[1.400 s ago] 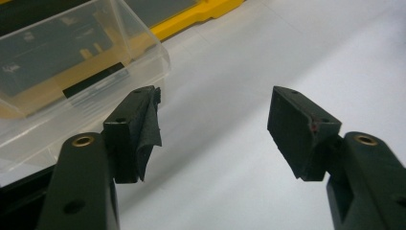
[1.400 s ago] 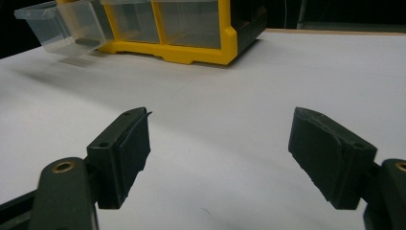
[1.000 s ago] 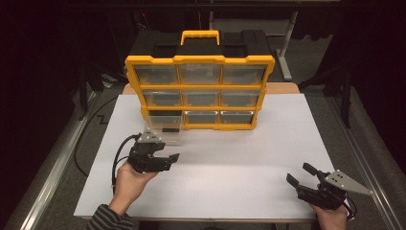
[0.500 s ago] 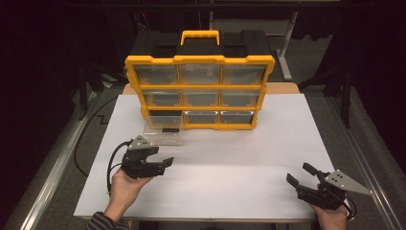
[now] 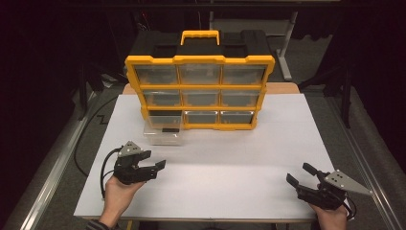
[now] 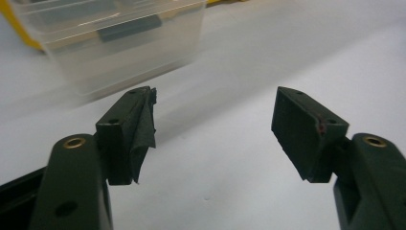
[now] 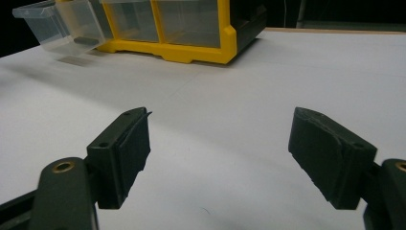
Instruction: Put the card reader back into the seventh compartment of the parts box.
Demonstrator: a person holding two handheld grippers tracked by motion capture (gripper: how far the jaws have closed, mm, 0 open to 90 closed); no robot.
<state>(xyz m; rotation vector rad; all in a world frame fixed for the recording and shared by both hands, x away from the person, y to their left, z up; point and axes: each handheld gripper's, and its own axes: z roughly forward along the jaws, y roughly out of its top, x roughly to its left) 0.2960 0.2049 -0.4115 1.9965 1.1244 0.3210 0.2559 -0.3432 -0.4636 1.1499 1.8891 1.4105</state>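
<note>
a white table (image 5: 268,158) stands in a dark room, grey floor (image 5: 373,129) on both sides.

Clear drawer (image 6: 115,43): I see it blurred, its top cut off by the frame edge in my left gripper view. Dark item inside (image 6: 129,29): too indistinct to identify. Organizer compartments (image 5: 199,74): contents unreadable.

No text, label, brand, number or sign can be read anywhere, neither on the yellow organizer (image 5: 199,91) nor on the clear drawer (image 5: 163,135) pulled out at its 7 o'clock corner.
</note>
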